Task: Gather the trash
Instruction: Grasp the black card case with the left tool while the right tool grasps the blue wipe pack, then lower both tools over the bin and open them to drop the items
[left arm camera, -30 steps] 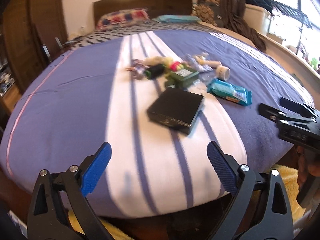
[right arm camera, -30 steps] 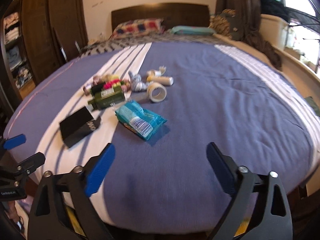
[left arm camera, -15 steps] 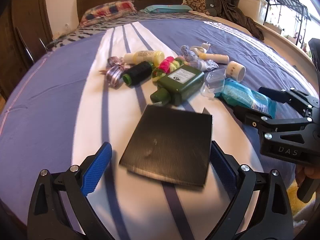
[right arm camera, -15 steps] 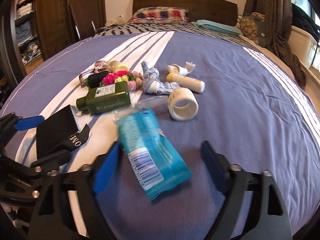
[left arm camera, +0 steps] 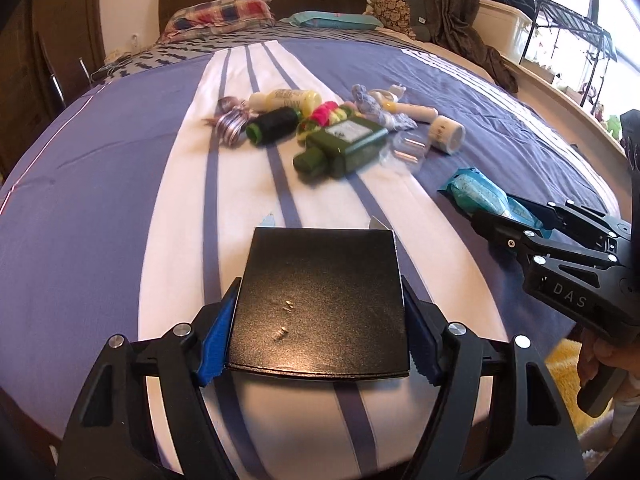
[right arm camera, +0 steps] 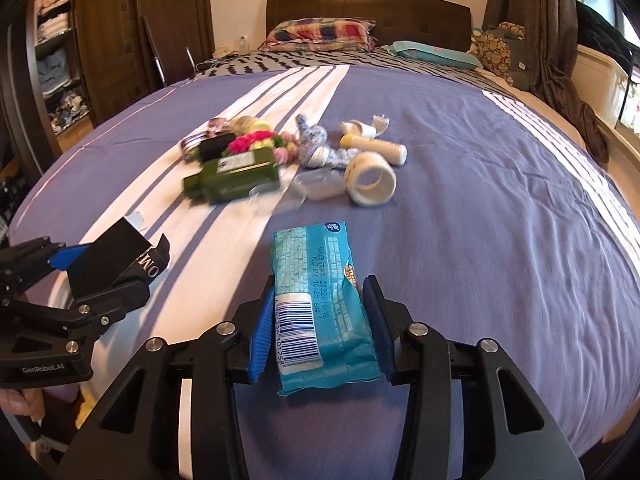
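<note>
A flat black box (left arm camera: 320,272) lies on the white stripe of the purple bedspread (left arm camera: 100,184), near the bed's front edge. My left gripper (left arm camera: 320,304) has its blue pads against the box's two sides and its jaws are closing. To the right, a blue snack packet (right arm camera: 312,272) lies on the purple cloth. My right gripper (right arm camera: 320,308) straddles its near end with the pads touching both edges, jaws closing. Each view shows the other side too: the right gripper (left arm camera: 516,216) on the packet (left arm camera: 476,192), the left gripper (right arm camera: 100,276) on the box (right arm camera: 112,256).
Farther up the bed lies a cluster: a green bottle (left arm camera: 344,144), a black spool (left arm camera: 274,126), a yellow bottle (left arm camera: 288,98), a clear plastic case (right arm camera: 318,184), a tape roll (right arm camera: 370,178), a white tube (right arm camera: 376,146). Pillows and headboard (right arm camera: 368,4) behind, wardrobe (right arm camera: 100,32) left.
Both grippers moved forward and down over the bed. The left jaws closed in around the black box, and the right jaws around the blue packet.
</note>
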`<state>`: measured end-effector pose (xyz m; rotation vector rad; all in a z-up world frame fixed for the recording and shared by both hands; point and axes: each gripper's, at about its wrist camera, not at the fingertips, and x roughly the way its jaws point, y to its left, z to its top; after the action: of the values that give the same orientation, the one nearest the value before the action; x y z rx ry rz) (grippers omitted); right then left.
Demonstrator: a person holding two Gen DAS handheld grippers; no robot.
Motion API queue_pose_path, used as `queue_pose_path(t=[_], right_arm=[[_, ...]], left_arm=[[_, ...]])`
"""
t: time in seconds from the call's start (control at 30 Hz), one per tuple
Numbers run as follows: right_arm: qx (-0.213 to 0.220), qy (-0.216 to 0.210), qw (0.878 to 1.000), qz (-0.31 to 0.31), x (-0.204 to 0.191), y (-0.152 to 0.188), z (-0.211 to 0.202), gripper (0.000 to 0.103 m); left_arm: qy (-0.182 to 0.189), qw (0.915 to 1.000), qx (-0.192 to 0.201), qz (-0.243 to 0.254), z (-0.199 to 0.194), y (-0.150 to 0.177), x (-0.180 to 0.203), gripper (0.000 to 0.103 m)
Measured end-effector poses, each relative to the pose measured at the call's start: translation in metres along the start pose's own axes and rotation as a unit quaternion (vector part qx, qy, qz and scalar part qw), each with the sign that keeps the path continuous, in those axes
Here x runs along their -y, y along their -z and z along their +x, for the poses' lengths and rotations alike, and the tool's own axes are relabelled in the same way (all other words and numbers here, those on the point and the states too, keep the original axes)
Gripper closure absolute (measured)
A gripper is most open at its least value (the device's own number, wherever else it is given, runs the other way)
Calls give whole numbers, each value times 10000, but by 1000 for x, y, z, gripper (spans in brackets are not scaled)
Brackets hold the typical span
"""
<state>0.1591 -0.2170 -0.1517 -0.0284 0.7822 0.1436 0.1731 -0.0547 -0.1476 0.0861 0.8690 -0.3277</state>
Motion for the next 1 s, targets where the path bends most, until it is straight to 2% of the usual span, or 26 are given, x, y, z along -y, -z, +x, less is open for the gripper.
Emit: queue_pose_path(t=[0.27, 0.4, 0.53, 0.63, 0.8, 1.0], right_arm=[[236, -187, 9995, 134, -23, 34, -63, 60], [359, -322, 9987, 157, -37, 58, -98, 60], [234, -538, 9981, 213, -47, 86, -115, 60], [-12, -564, 9981, 258, -50, 107, -112, 60], [-666, -583, 9956, 323, -51, 145, -83, 60], [-1619, -753, 9827, 493, -53, 188, -25, 60]], left_arm=[[184, 9986, 350, -354, -66, 44, -1, 34], [103, 9981, 473, -380, -95, 67, 3, 34], [38, 9983, 407, -419, -107, 91, 6, 34], [14, 9988, 201, -454, -104, 118, 7, 34], [110, 9977, -524, -423, -72, 165, 7, 34], [478, 9870, -1469, -447, -16, 206, 11, 34]])
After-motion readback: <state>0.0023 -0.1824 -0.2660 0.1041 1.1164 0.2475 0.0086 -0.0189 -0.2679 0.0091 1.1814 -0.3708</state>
